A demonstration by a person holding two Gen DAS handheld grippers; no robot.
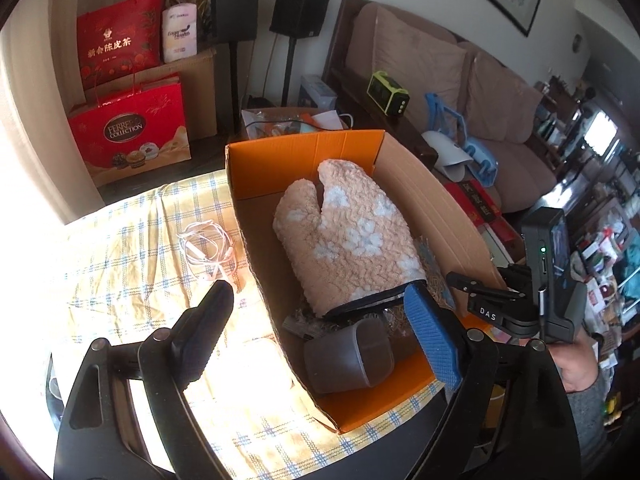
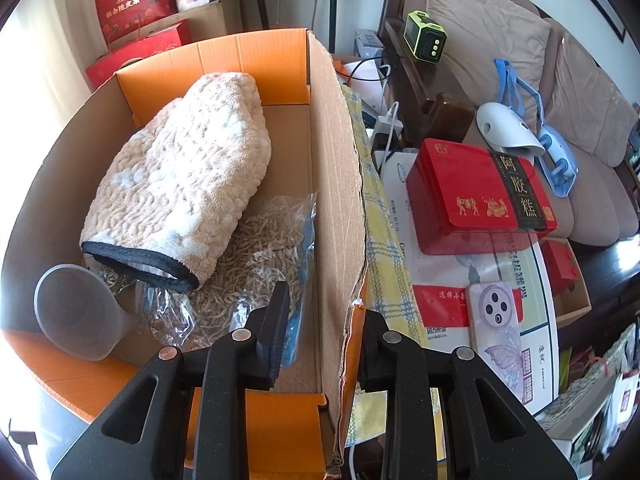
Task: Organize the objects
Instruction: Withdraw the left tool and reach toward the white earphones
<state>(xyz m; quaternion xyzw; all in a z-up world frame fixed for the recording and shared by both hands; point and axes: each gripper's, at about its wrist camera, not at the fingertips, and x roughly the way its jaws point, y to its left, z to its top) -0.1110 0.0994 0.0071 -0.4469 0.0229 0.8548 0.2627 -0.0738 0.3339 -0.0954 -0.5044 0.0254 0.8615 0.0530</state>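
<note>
An open cardboard box (image 1: 432, 200) with orange flaps stands on a checked tablecloth (image 1: 120, 248). Inside lie a fluffy peach oven mitt (image 1: 348, 236), a grey plastic scoop (image 1: 352, 356) and a clear bag of dried strips (image 2: 256, 264). My left gripper (image 1: 320, 312) is open above the box's near left wall, its blue pad by the mitt's cuff. My right gripper (image 2: 324, 320) straddles the box's right wall (image 2: 340, 200), one finger inside and one outside; whether it clamps the wall I cannot tell. The mitt (image 2: 188, 176) and scoop (image 2: 76, 312) show in the right wrist view too.
A white cable (image 1: 208, 252) lies on the cloth left of the box. A red tin (image 2: 476, 196), a phone (image 2: 500, 332) and papers sit to the right. Red gift bags (image 1: 132, 128), speakers and a brown sofa (image 1: 460, 80) stand behind.
</note>
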